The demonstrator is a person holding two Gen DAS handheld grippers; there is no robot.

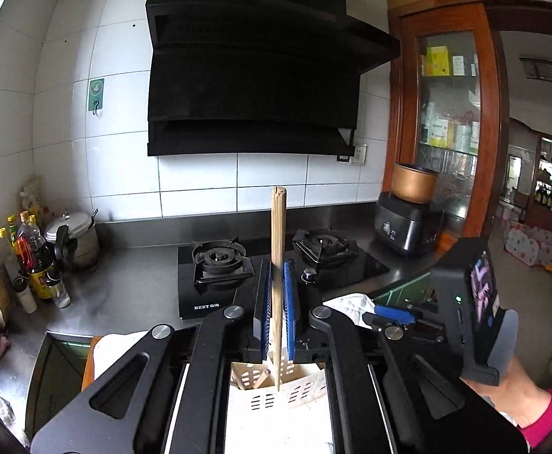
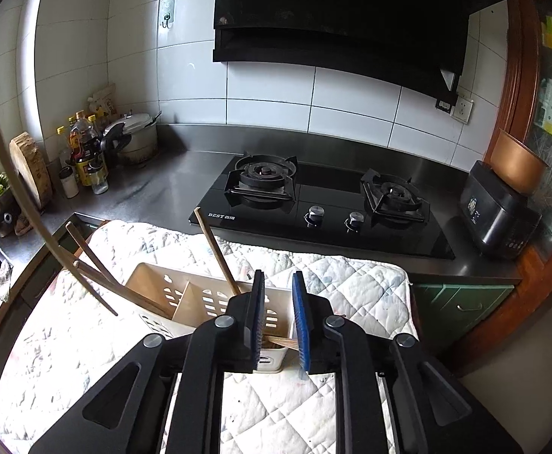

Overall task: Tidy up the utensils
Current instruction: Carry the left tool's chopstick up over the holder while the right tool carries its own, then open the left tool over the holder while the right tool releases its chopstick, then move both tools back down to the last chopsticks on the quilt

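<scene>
Left claw [image 1: 277,317]: narrow, its blue pads pinching a pair of chopsticks [image 1: 278,265] that stands upright between them, the top at 12 o'clock and the tips pointing down at 6 o'clock into the holder [image 1: 291,386].
Right claw [image 2: 279,321]: standing apart with nothing gripped; a thin wooden stick end [image 2: 281,341] crosses the gap low down, but whether it touches a pad I cannot tell.
Holder: a cream plastic utensil basket [image 2: 185,299] with slotted walls and a divider, sitting on a quilted white cloth [image 2: 332,276] on the worktop [image 2: 155,185], just below and ahead of the right claw.
Other chopsticks: one leans out of the holder toward 11 o'clock [image 2: 215,249]; more [image 2: 90,280] jut out over its left side toward 10 o'clock.
Background: a black gas hob [image 2: 313,196] at 12 o'clock in the right view, bottles [image 2: 85,151] and a pot [image 2: 136,136] at 10 o'clock.
Handling: the chopsticks look like bamboo, so light, stiff and thin; the pair could roll against itself or swivel in the pads if held loosely.
Where to hold: around the middle of the shaft, as now, which keeps the tips free to drop into a compartment.
Stage, as I judge it: the pair is poised above the holder and not yet released.
Risk: tips catching on the divider or on sticks already inside.
</scene>
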